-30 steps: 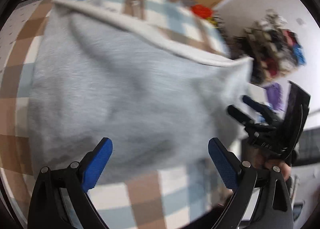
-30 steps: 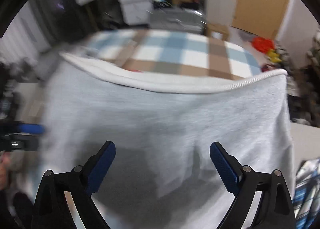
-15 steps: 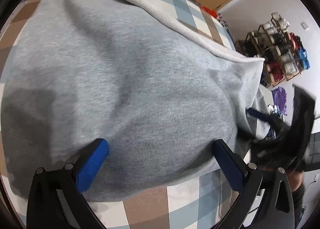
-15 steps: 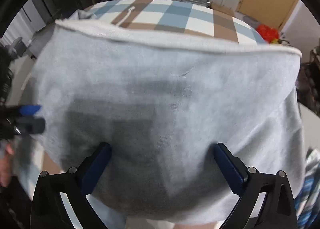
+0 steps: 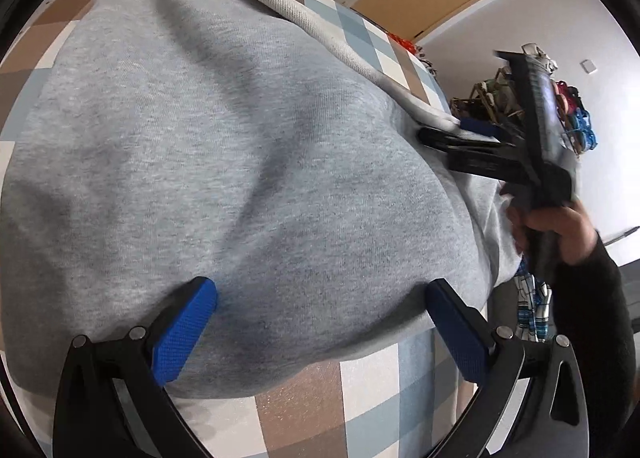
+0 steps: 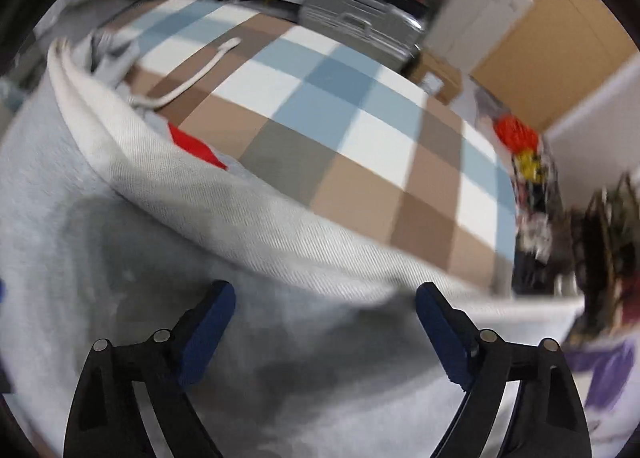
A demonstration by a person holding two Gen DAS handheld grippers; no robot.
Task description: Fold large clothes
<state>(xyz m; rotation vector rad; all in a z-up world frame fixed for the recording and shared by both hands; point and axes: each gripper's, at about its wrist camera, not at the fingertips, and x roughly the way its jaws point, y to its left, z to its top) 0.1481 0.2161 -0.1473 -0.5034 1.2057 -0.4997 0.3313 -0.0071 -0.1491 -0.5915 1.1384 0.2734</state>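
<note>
A large grey sweatshirt (image 5: 248, 161) lies spread over a checked cloth (image 5: 304, 414) of brown, blue and white squares, filling most of the left wrist view. Its ribbed off-white hem (image 5: 280, 5) runs from the upper left of that frame down toward the right middle. In the right wrist view the same garment covers the lower left half of the frame, and the hem (image 6: 248, 217) crosses it in a diagonal from the upper left to the lower right; this view is blurred.

The left gripper (image 5: 320, 318) sits at the bottom of its frame with its jaws spread wide. The blue pads (image 5: 182, 332) rest on or just above the grey fabric near its lower edge, and nothing is pinched between them.

The right gripper (image 6: 325, 328) stands wide too, though its jaws have just been closing a little. Grey fabric lies under and between its pads (image 6: 204, 338), but they do not press on a fold. In the left wrist view this gripper (image 5: 460, 133) appears at the right middle, its tips at the corner of the hem, held by a hand (image 5: 556, 230) in a dark sleeve (image 5: 592, 322).

A white drawstring (image 6: 196, 73) lies on the cloth in the upper left of the right wrist view, and a red patch (image 6: 192, 145) shows just behind the hem. A cluttered rack (image 5: 560, 109) stands against the wall at the right.
</note>
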